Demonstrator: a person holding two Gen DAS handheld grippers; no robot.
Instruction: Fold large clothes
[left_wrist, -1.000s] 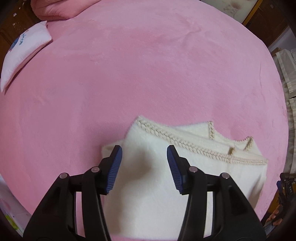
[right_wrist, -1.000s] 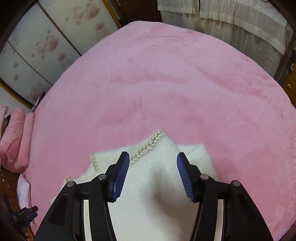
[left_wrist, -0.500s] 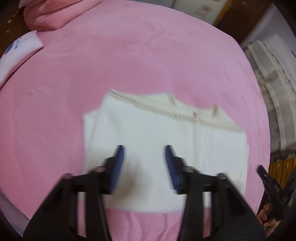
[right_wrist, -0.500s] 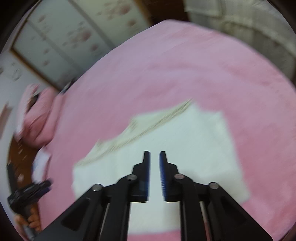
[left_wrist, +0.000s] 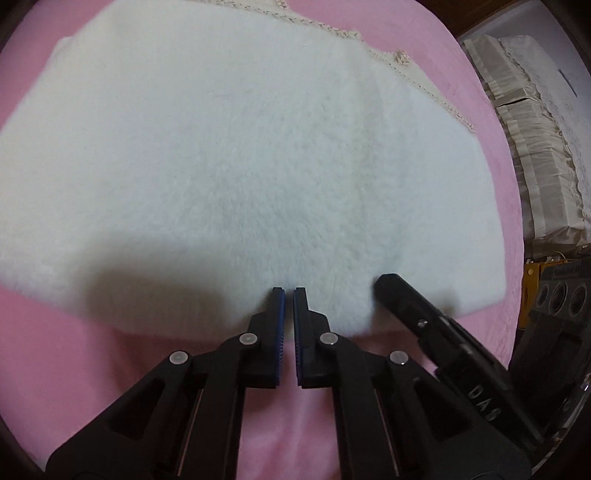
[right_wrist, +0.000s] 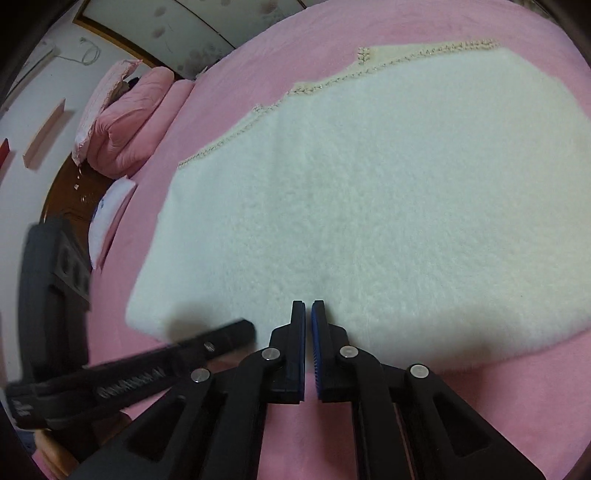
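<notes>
Both grippers have come down to the near edge of the garment (left_wrist: 258, 166) since a second ago, and their fingers, then wide apart, are now nearly together. The left gripper (left_wrist: 289, 295) has its tips over the white fleece's near hem; whether any cloth sits in the thin gap I cannot tell. The right gripper (right_wrist: 308, 308) is the same, just beside it. The folded garment lies flat on the pink bed (left_wrist: 55, 350), near its front edge, braided trim (right_wrist: 332, 79) on the far side. Pink pillows (right_wrist: 122, 122) sit at the bed's far left corner
</notes>
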